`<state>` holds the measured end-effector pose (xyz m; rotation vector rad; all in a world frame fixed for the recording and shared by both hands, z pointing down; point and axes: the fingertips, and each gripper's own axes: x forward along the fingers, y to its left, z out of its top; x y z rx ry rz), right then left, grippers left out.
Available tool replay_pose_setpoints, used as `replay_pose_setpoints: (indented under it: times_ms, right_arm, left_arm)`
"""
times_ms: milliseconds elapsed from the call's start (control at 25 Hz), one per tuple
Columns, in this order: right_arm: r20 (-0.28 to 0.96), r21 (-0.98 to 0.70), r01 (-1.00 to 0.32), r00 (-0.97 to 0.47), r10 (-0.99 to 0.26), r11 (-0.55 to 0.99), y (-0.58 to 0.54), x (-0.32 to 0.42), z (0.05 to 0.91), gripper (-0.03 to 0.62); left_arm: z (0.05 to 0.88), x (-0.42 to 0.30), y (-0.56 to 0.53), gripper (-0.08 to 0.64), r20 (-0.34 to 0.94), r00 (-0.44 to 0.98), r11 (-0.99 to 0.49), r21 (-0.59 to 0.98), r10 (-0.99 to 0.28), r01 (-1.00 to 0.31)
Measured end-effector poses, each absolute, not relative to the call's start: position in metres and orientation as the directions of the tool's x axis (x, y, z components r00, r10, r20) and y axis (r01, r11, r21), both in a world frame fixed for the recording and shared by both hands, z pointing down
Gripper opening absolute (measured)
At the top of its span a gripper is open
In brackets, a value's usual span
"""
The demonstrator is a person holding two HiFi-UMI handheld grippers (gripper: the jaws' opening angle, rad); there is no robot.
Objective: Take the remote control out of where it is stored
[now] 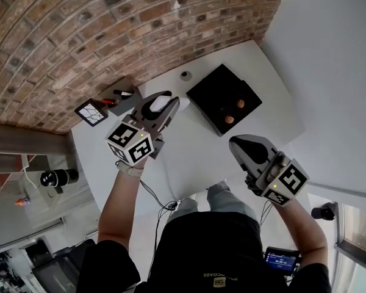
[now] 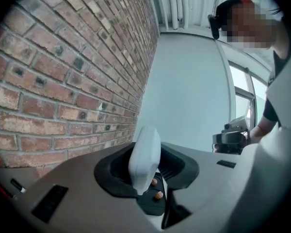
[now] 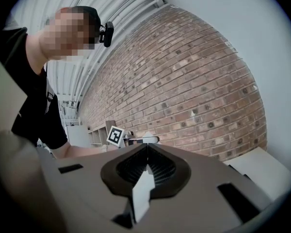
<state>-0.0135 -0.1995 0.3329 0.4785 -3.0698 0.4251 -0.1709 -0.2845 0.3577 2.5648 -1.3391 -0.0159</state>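
A white remote control is clamped upright between the jaws of my left gripper, held in the air above the white table. In the left gripper view the remote stands between the dark pads of the left gripper, its rounded end pointing up. My right gripper hovers lower right, off the table's near edge. In the right gripper view, that right gripper has its jaws closed together with nothing between them.
A black tray with two small brown items lies on the table right of the remote. A small grey organiser with pens and a marker tile sit by the brick wall. A little grey knob rests farther back.
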Motion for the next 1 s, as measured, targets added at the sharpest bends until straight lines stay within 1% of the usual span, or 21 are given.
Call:
replay_pose_setpoints:
  times_ms: [200, 320, 680, 1000]
  right_arm:
    - [0.027, -0.254, -0.231, -0.972, -0.232, 0.939, -0.198, -0.031, 0.324, 0.006]
    - [0.015, -0.25, -0.199, -0.979, -0.201, 0.948, -0.196, -0.042, 0.32, 0.006]
    - [-0.005, -0.233, -0.076, -0.997, -0.079, 0.969, -0.186, -0.078, 0.309, 0.006]
    - [-0.009, -0.216, 0.027, -1.0, 0.026, 0.976, -0.171, -0.107, 0.299, 0.006]
  left_arm:
    - [0.329, -0.167, -0.249, 0.117, 0.06, 0.569, -0.548, 0.203, -0.82, -0.811]
    - [0.316, -0.166, -0.229, 0.115, 0.054, 0.562, -0.547, 0.171, -0.825, -0.819]
    - [0.293, -0.179, -0.181, 0.112, 0.018, 0.476, -0.466, 0.17, -0.879, -0.868]
    - [0.284, -0.194, -0.142, 0.11, 0.018, 0.388, -0.383, 0.132, -0.921, -0.914]
